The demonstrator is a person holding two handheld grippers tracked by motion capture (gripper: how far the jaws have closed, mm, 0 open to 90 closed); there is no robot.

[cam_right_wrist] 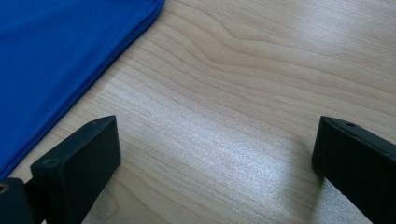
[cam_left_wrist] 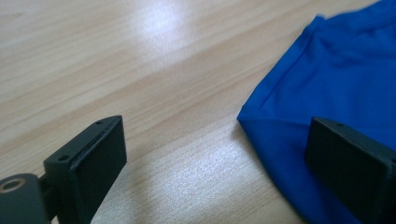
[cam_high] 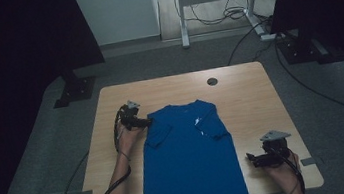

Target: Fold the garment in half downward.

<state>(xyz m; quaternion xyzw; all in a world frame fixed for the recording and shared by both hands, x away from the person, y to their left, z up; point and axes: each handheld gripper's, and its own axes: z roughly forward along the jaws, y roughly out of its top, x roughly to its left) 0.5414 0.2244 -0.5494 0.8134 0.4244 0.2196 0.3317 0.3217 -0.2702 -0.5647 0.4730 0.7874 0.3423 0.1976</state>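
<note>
Left hand (cam_high: 126,138): comes in from the near edge, left of the shirt, forearm lying over the table.
Left gripper (cam_high: 144,122): at the shirt's left sleeve, pointing right; cable trails back along the forearm.
Left jaws: wide apart; in the left gripper view one jaw stands over bare wood, the other over the blue cloth, with the sleeve's corner between them, not pinched.
Sleeve (cam_left_wrist: 299,116): hemmed edge runs up and away from its corner; flat on the wood.
Table (cam_high: 110,105): light wood, rounded corners, a small dark round hole near the far edge.
Shirt (cam_high: 191,160): blue, spread flat in the middle of the table, collar to the far side, hem at the near edge; a small white mark right of the collar.
Shirt edge (cam_right_wrist: 70,56): in the right gripper view it crosses the upper left corner, double-stitched, lying flat.
Right gripper (cam_high: 255,159): near the table's near right corner, right of the shirt's lower side, pointing left at it but apart from it.
Right jaws: wide apart, bare wood between them, holding nothing.
Right hand (cam_high: 282,165): grips the tool from the near side, at the table's near edge.
</note>
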